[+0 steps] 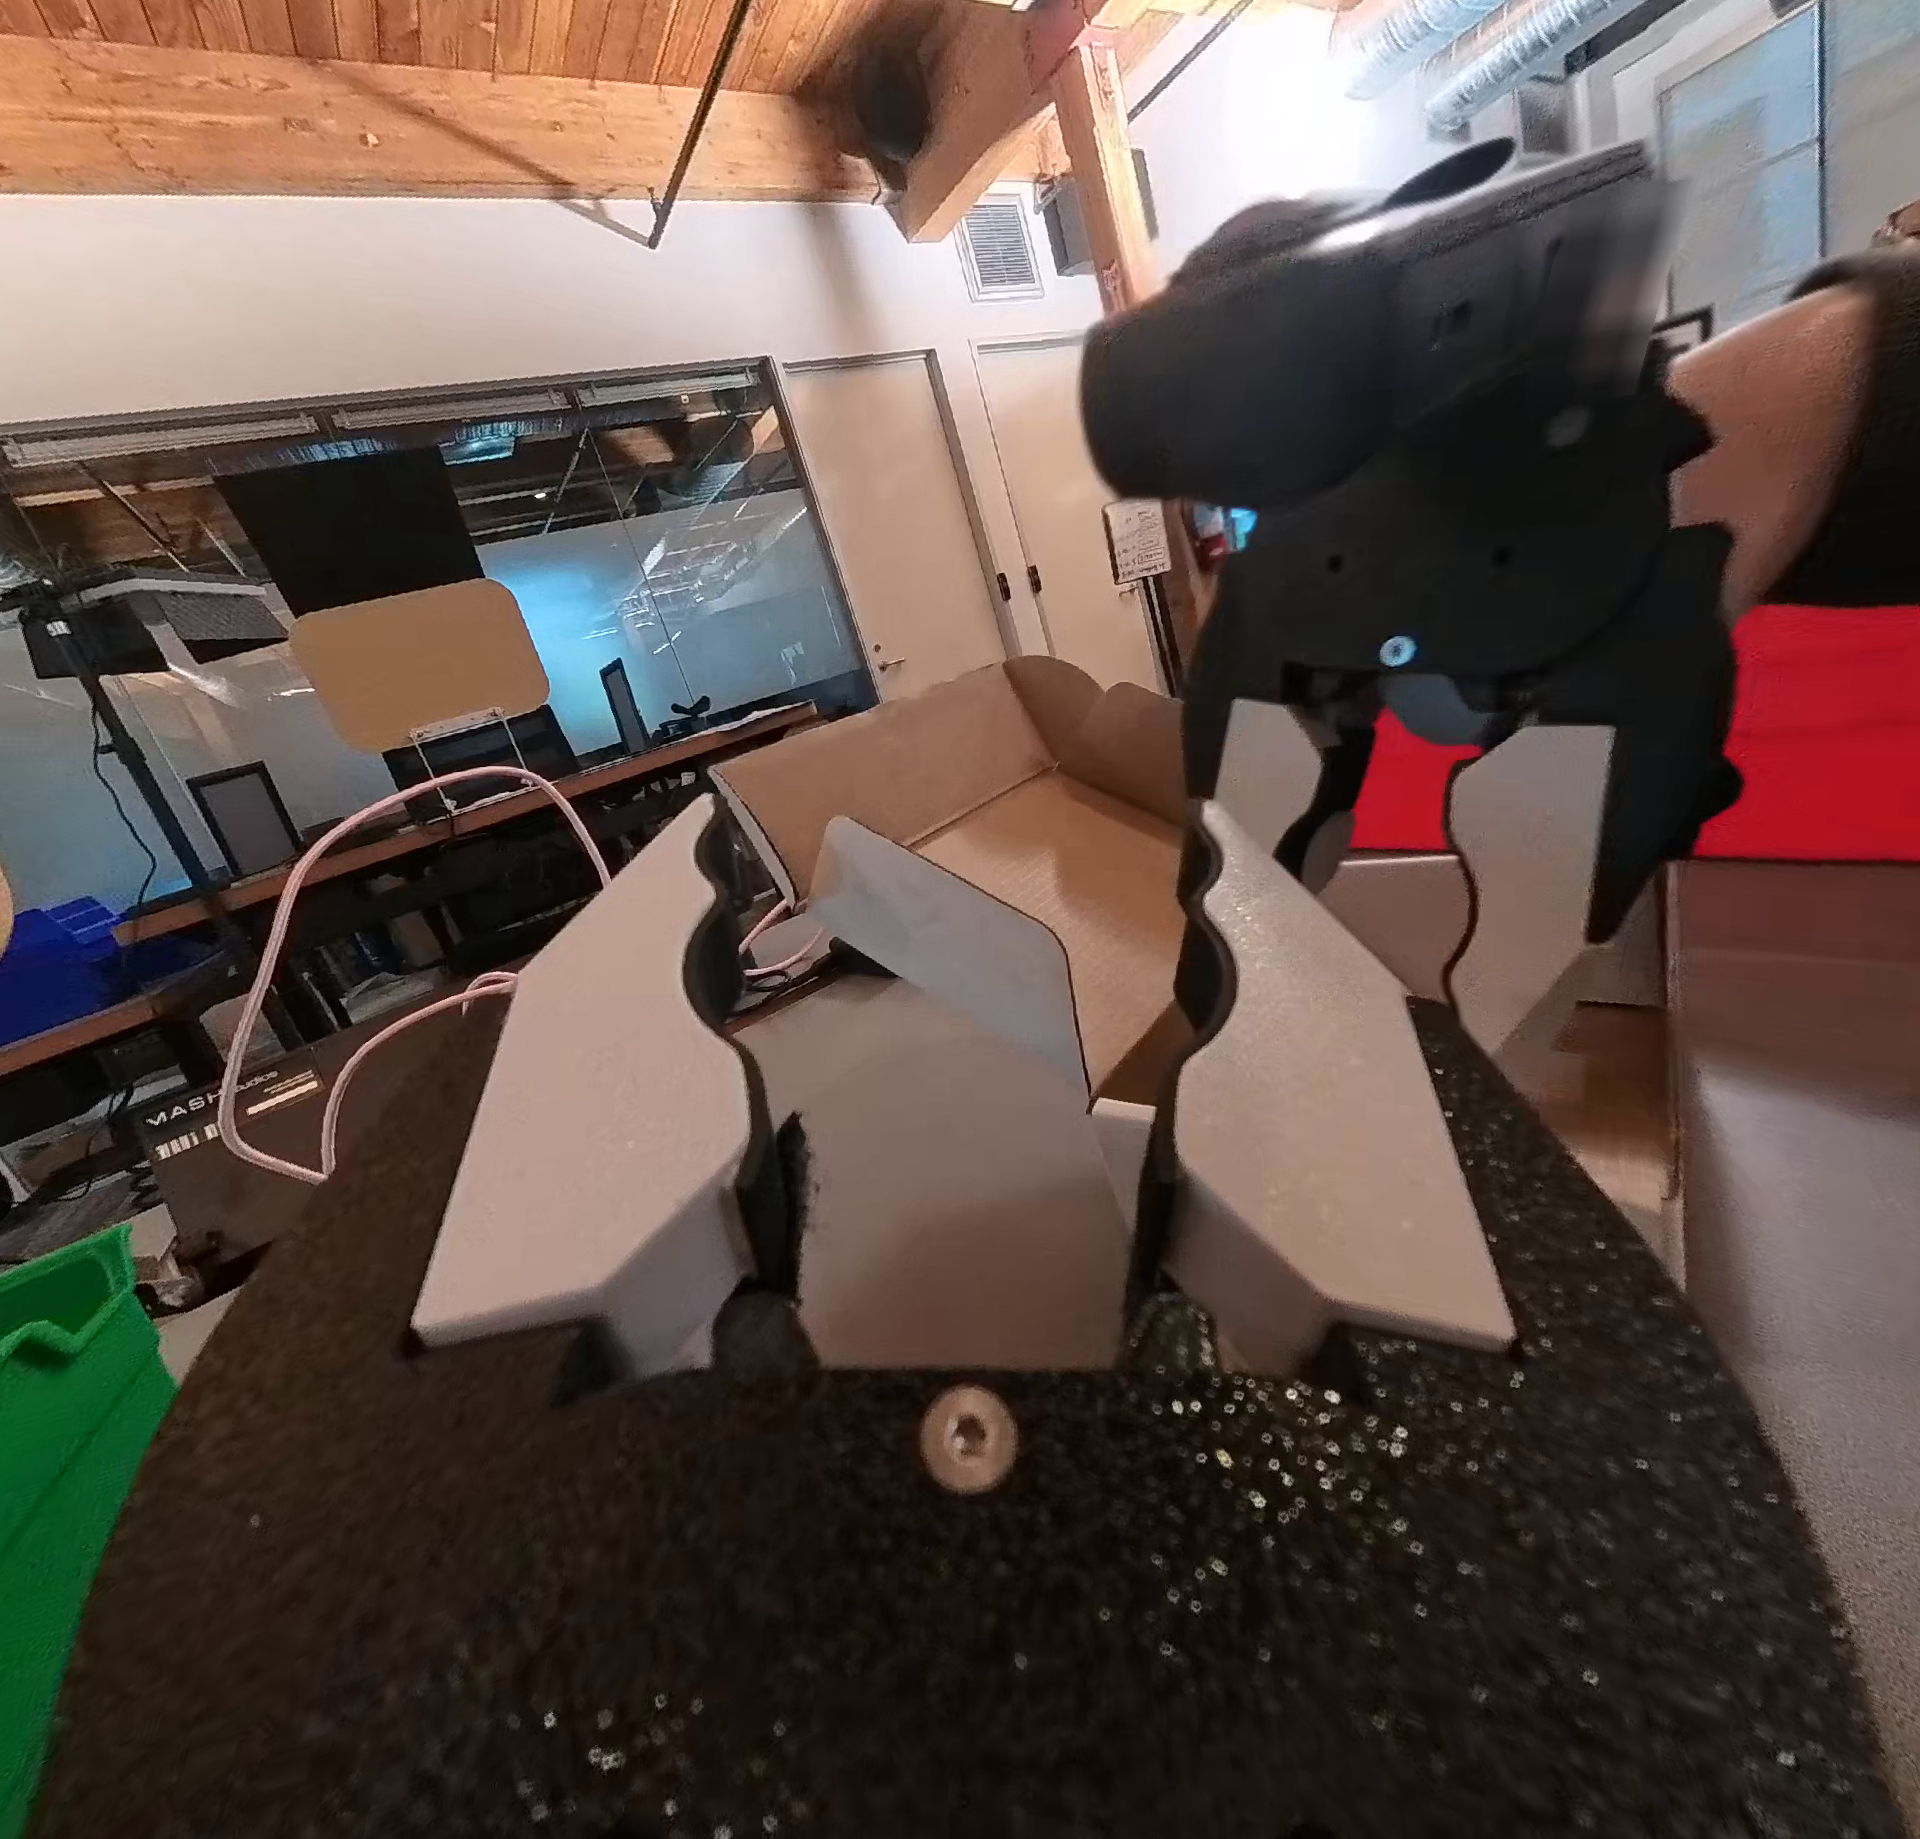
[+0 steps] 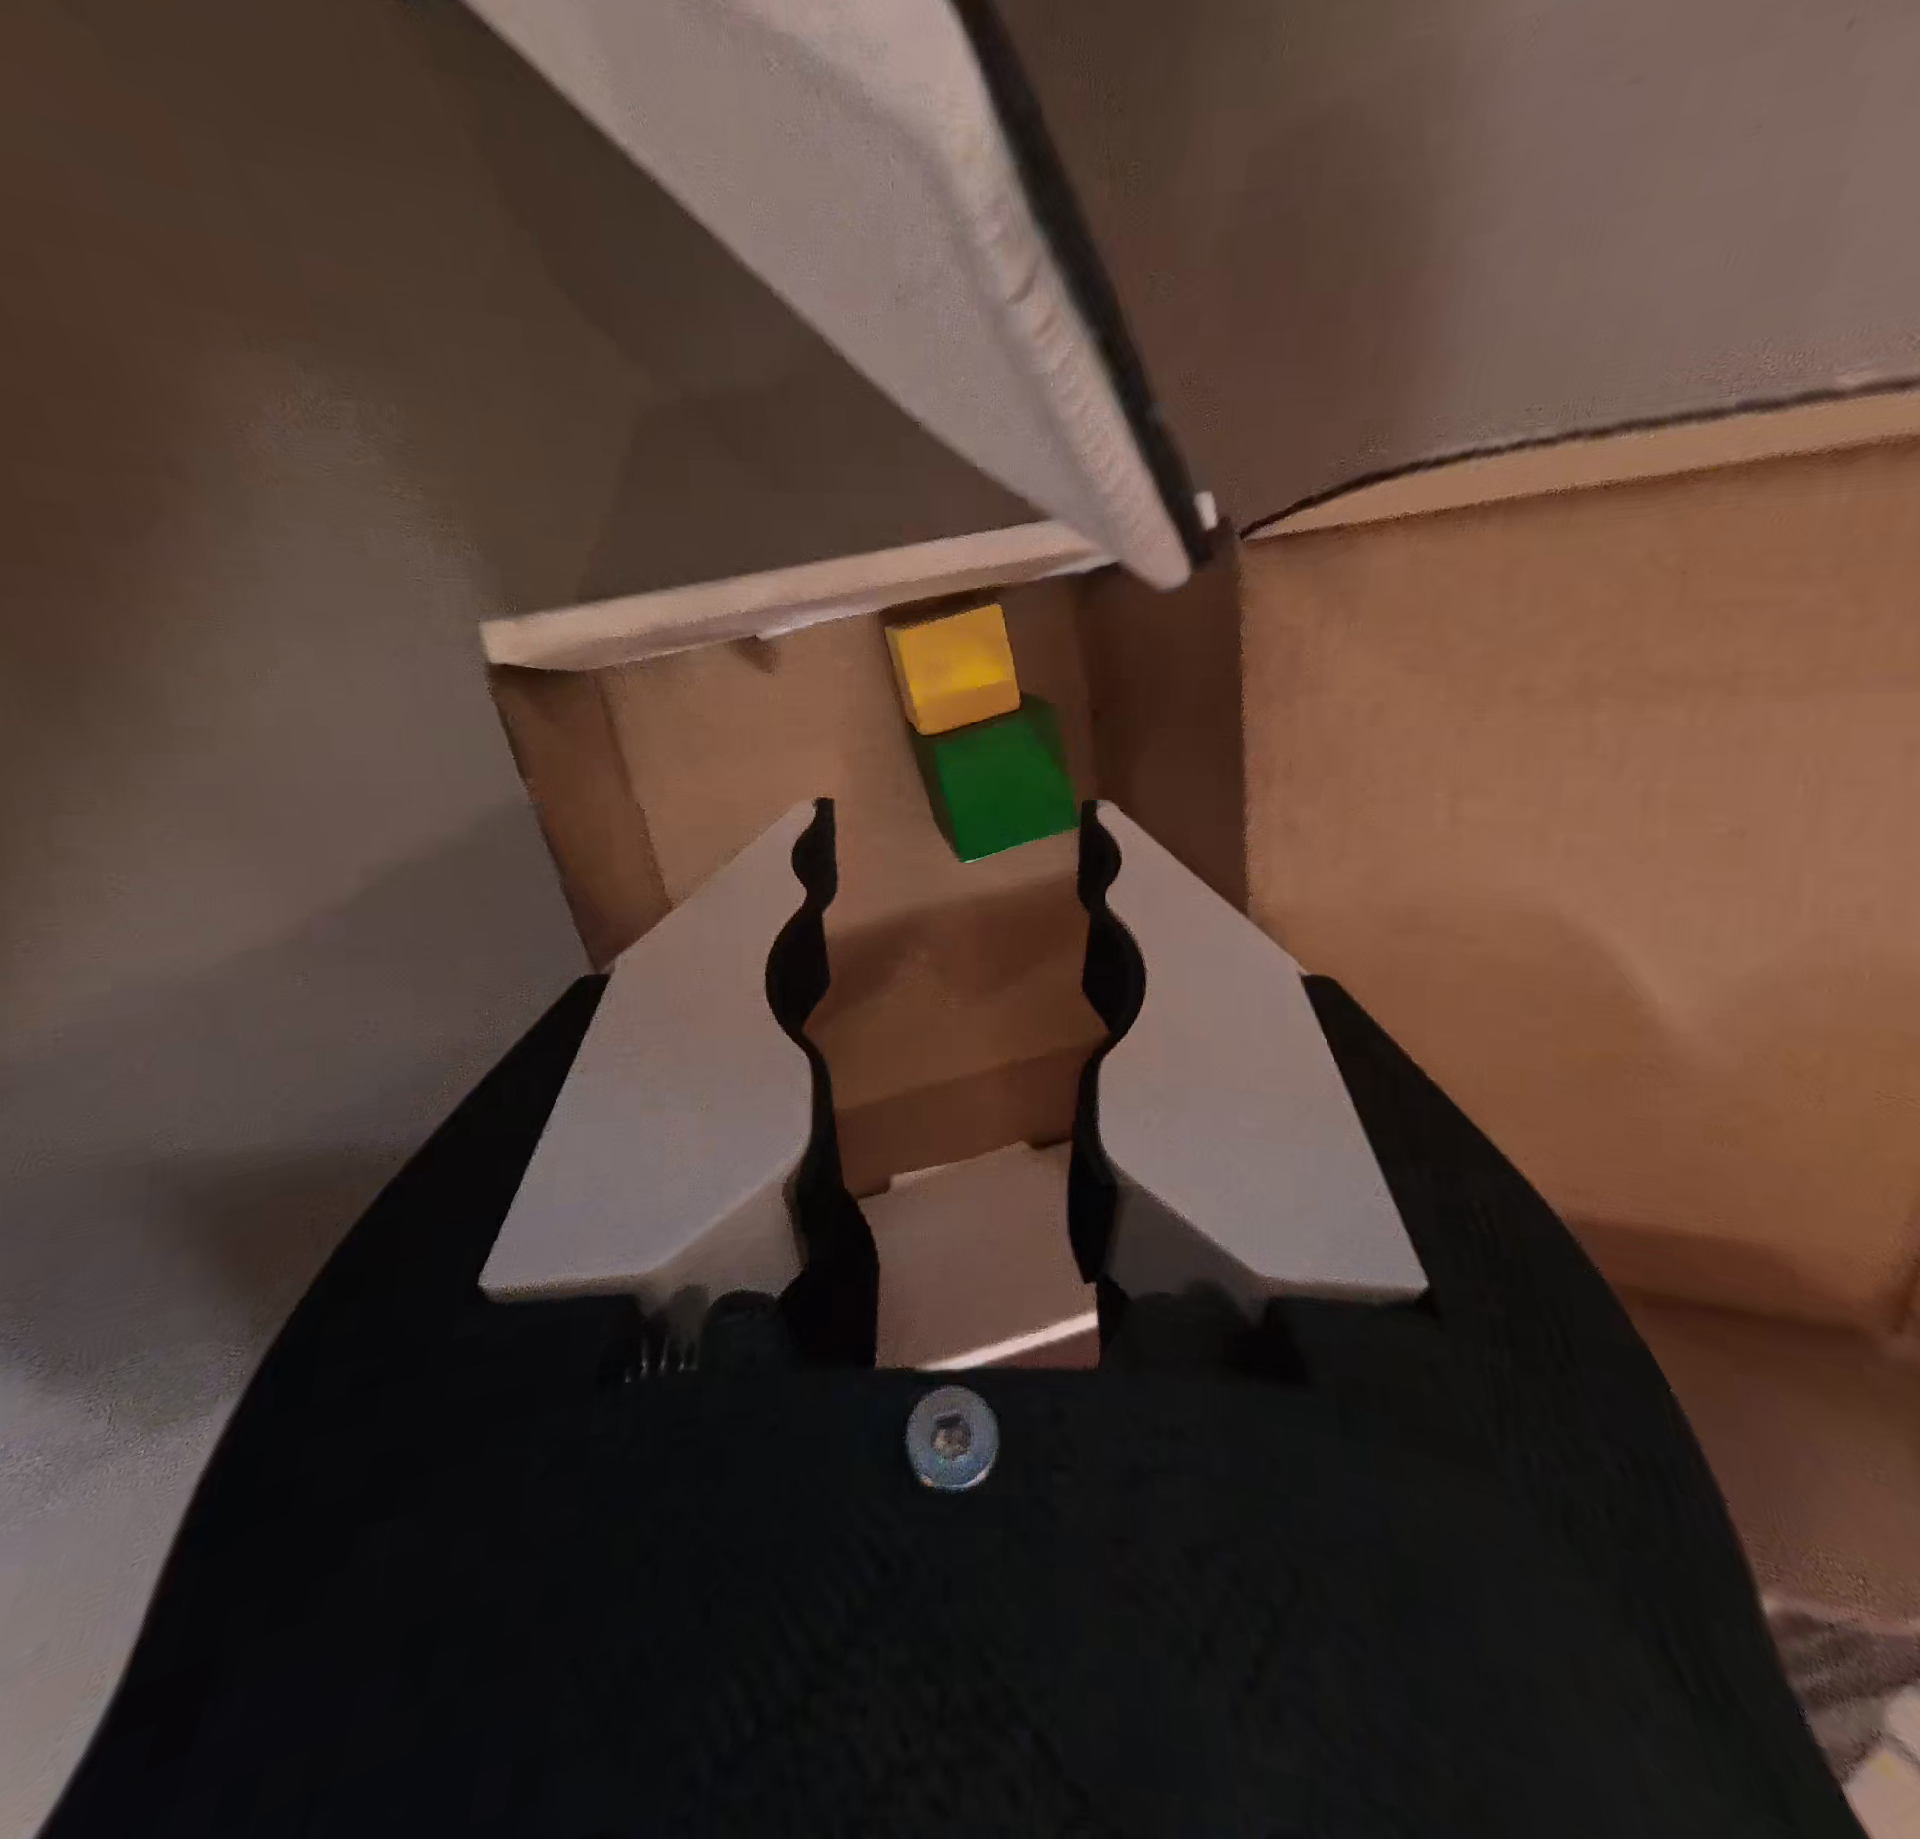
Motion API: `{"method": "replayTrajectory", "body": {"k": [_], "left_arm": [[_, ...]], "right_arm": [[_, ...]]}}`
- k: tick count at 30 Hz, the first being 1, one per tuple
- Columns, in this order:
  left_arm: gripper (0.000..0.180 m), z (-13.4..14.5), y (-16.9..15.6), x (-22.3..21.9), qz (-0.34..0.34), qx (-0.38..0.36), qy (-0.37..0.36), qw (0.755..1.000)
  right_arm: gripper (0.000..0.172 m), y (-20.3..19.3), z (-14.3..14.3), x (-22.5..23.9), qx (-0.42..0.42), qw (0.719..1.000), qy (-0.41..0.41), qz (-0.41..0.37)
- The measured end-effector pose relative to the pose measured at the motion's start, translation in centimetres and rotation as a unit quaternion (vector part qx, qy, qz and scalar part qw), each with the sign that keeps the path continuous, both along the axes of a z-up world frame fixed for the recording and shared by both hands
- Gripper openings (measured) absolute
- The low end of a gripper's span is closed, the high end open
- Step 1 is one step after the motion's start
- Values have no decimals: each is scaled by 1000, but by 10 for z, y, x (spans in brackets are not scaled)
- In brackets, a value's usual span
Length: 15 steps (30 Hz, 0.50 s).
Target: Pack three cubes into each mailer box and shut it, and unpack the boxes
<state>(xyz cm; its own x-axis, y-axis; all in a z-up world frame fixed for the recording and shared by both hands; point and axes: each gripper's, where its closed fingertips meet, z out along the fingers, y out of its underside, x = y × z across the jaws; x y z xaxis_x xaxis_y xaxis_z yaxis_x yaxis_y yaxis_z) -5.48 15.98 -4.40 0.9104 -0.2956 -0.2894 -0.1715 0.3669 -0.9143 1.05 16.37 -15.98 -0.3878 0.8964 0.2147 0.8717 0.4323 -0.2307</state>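
Room: I see a wood-plank ceiling [image 1: 416, 33] with heavy beams, white walls, a glass-walled office [image 1: 582, 584] and pale doors [image 1: 894, 511] behind.

Surface: the brown wooden table [image 1: 1787, 1145] shows at the right of my left wrist view; a long dark desk [image 1: 416, 833] stands farther back, with a looping pink cable [image 1: 281, 937] in front of it.

Side items: a bright green plastic bin [image 1: 62, 1374] sits at the lower left edge (only a corner of it shows), and a person in a red garment [image 1: 1829, 729] stands behind the far tongs.

Open box: a brown cardboard mailer box [image 1: 914, 750] stands ahead of my left tongs, lid up, with a grey-faced flap [image 1: 935, 927] leaning between the fingers.

Left tongs [image 1: 956, 906]: spread wide, released; the flap stands in the gap, and I cannot see either pad pressing on it.

Right tongs [image 2: 951, 906]: partly open and gripping nothing, pointing down into a second brown cardboard box [image 2: 1558, 854].

Cubes: a small yellow cube [image 2: 951, 662] rests against a small green cube [image 2: 1003, 792] on that box's floor, just beyond the right fingertips and not touched by them.

Overhead: a pale lid panel [image 2: 831, 179] slants across the top of the right wrist view.
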Motion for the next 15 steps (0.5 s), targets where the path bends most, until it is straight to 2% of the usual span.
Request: {"method": "replayTrajectory", "body": {"k": [5,7,9,12,15], "left_arm": [[84,1,-2,1,-4,2,0,1000],[84,0,-1,2,-5,2,3,1000],[85,-2,0,2,-2,-2,10,1000],[85,-1,-1,2,-1,1,8,1000],[84,0,-2,0,1,2,4,1000]], "right_arm": [[44,6,-15,-4,-21,998,-44,38],[28,10,-21,-2,-11,997,-61,43],[26,5,-17,-3,-24,997,-54,42],[26,3,7,4,2,998,-30,52],[26,0,48,32,40,998,-15,43]]}}
